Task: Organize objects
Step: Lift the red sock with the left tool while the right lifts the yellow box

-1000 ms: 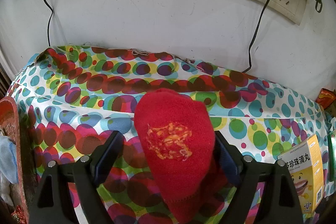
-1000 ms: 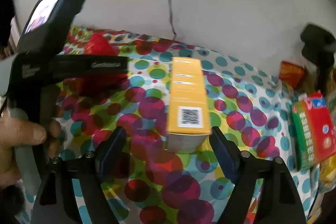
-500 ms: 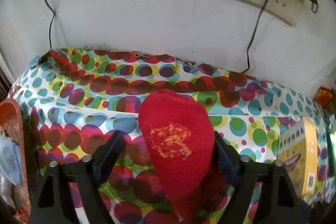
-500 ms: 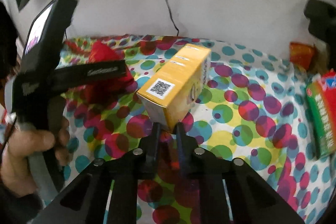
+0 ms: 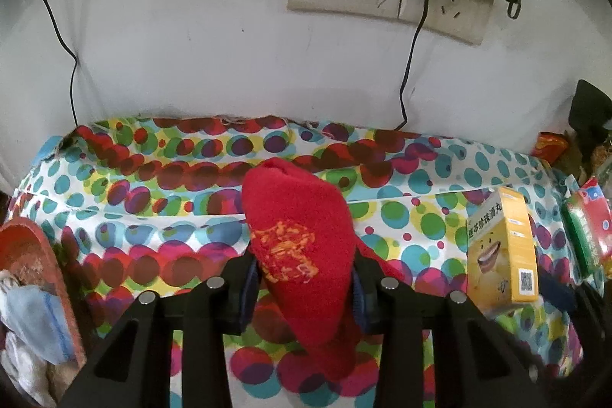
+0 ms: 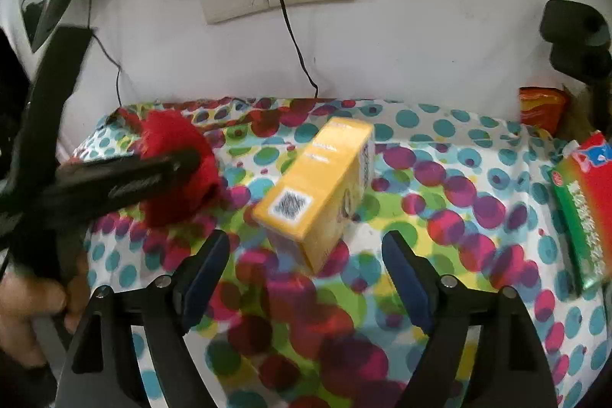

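The dotted cloth (image 5: 160, 217) covers the surface back to the wall, with open room mid-cloth. The yellow box (image 6: 321, 194) lies tilted ahead of the right hand-held gripper (image 6: 306, 266), whose jaws have just been opening and stand clear of it. The left hand-held gripper (image 5: 302, 287) has just been closing, pinching the red sock (image 5: 298, 236) for lifting.

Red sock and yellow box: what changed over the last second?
The left gripper has just closed on the red sock, which earlier lay between open jaws. The right gripper pinched the yellow box and tipped it askew, then reopened, with the box loose between its jaws. The dotted cloth stayed put.
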